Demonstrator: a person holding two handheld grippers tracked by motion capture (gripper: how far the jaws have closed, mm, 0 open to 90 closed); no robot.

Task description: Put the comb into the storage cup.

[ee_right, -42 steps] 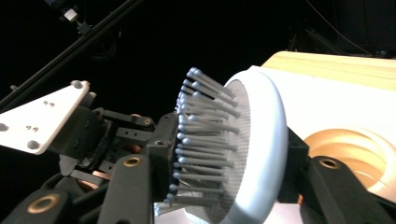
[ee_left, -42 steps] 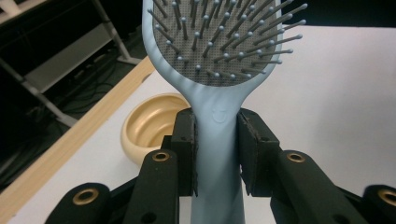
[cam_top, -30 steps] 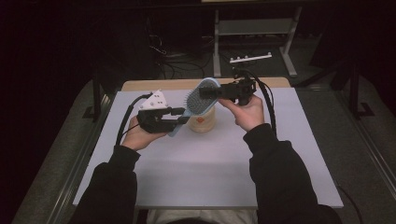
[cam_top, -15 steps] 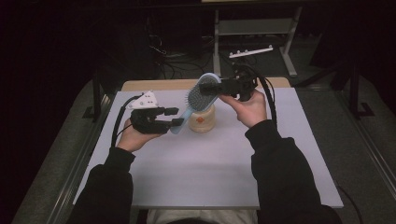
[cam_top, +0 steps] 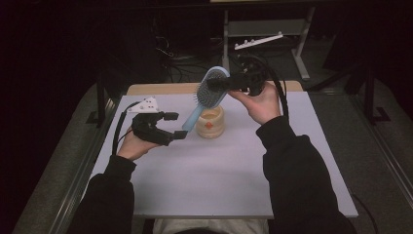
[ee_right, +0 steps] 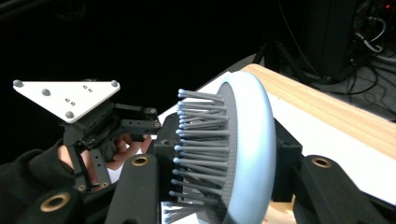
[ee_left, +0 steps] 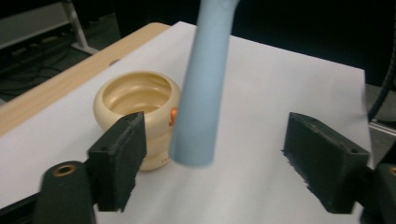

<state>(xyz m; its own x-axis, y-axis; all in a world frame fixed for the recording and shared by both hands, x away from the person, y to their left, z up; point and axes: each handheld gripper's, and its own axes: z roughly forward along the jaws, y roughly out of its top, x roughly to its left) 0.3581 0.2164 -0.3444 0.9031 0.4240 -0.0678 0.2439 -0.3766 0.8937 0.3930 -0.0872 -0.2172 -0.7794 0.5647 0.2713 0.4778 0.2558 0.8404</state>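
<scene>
R gripper (cam_top: pixel 214 85) is clamped across the head of the light-blue hairbrush (cam_top: pixel 210 92) – bristles against one jaw, back against the other – holding it up over the cream pot (cam_top: pixel 210 122) w/ handle slanting down toward the L gripper (cam_top: pixel 174 125). L gripper's jaws stand wide apart, nothing held; the handle end hangs between them, touching neither. Brush looks light, stiff plastic, smooth and prob. slippery on the handle; bristles give a bit. Best grip for L: mid-handle, squarely across.

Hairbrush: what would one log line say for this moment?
right gripper: shut on hairbrush head | left gripper: open, flanking handle | cup: below
</scene>
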